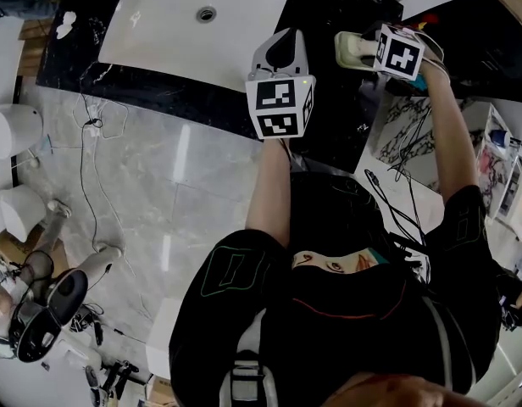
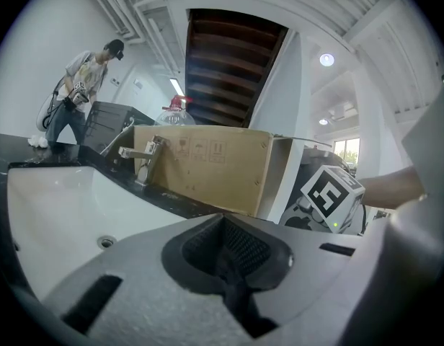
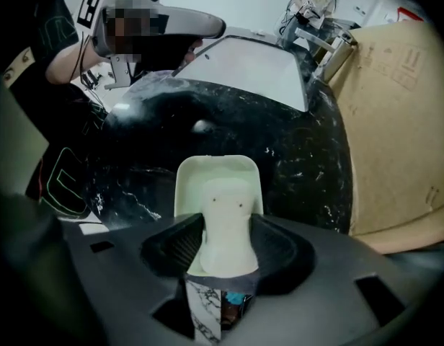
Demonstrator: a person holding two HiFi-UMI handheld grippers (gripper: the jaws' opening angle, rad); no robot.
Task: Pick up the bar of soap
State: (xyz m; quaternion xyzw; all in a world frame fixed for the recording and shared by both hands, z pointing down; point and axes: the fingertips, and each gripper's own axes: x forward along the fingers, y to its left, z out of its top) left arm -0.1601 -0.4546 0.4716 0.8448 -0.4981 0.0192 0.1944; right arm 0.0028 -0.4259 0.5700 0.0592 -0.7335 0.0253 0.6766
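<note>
fig.: rt gripper (image 3: 225, 256) – your jaws stand spread, one pad on each side of the soap bar (image 3: 225, 225). the bar lies betw. them, w/ its far end in the pale soap dish (image 3: 216, 170), which sits on the black marble counter (image 3: 229, 114). lt gripper (image 2: 225, 262) – your jaws are pressed together w/ nothing betw. them; you hold it above the counter, near the white sink (image 1: 159, 24).
</note>
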